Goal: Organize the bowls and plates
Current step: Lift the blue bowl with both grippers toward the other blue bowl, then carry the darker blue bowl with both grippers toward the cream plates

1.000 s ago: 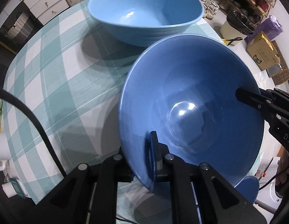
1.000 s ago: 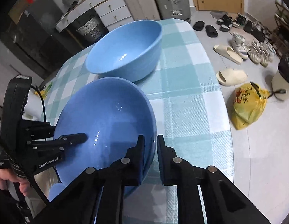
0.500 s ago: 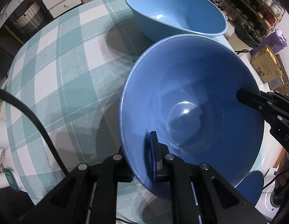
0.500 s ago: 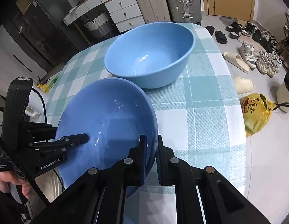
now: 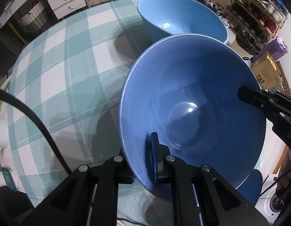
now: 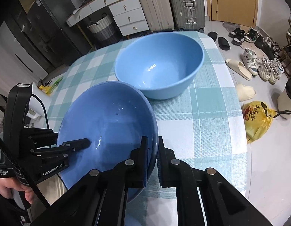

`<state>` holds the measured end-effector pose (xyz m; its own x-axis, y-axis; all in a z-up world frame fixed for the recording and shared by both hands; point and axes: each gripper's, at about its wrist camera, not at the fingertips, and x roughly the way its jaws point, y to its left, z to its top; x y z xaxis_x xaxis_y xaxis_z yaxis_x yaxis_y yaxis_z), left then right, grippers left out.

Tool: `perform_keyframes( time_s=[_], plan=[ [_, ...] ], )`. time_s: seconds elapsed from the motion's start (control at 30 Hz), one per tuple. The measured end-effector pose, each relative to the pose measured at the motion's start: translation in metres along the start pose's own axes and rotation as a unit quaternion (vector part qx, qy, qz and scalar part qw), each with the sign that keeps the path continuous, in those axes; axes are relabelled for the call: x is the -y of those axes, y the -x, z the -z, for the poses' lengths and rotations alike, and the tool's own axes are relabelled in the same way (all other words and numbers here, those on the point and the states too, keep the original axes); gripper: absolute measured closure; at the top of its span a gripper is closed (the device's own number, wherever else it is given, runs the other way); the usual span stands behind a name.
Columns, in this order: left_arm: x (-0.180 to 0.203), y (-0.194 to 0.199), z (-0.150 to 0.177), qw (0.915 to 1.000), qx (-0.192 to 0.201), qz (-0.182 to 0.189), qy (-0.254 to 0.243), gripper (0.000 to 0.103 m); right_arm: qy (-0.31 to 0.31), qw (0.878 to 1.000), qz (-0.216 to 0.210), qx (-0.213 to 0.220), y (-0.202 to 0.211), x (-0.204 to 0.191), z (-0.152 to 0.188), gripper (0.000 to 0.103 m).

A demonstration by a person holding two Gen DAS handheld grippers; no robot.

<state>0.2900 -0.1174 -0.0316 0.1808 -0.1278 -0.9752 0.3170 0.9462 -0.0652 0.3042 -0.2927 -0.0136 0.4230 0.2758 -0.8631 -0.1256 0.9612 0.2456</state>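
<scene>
Held item: dark blue bowl (image 5: 192, 101), tilted, carried above the checked tablecloth (image 5: 57, 71). The left gripper (image 5: 143, 162) is clenched on its near rim at 6 o'clock in the left wrist view, one finger inside the bowl and one outside. The right gripper (image 6: 152, 160) is clamped on the opposite rim, at 3 o'clock in that same view.

Beyond it, at 12 o'clock: light blue bowl (image 6: 160, 66), upright on the cloth, its near side partly covered by the held bowl's far rim.

Surroundings: black cable (image 5: 32, 116) across the cloth at 9 o'clock; white drawer unit (image 6: 126, 17), suitcases (image 6: 185, 5) and shoes (image 6: 258, 60) on the floor further off; yellow bag (image 6: 256, 120) at 3 o'clock.

Change from a second ago: the light blue bowl sits closer to the held bowl's far rim in both views; both grips unchanged.
</scene>
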Motion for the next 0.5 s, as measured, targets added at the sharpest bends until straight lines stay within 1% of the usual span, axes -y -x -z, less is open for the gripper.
perform_keyframes(
  time_s=[0.23,0.4,0.5],
  plan=[
    [-0.003,0.035,0.003,0.9997,0.018,-0.015,-0.001,0.093,0.006,1.0,-0.004,0.02,0.032,-0.018,-0.005,0.095],
    [-0.005,0.063,0.01,0.9994,0.033,-0.007,0.003,0.093,0.006,0.999,-0.004,0.038,0.068,-0.032,-0.002,0.095],
    [0.0,0.078,0.02,0.9991,0.042,-0.004,0.005,0.093,0.008,0.999,0.008,0.041,0.089,-0.041,0.007,0.095]
  ],
)
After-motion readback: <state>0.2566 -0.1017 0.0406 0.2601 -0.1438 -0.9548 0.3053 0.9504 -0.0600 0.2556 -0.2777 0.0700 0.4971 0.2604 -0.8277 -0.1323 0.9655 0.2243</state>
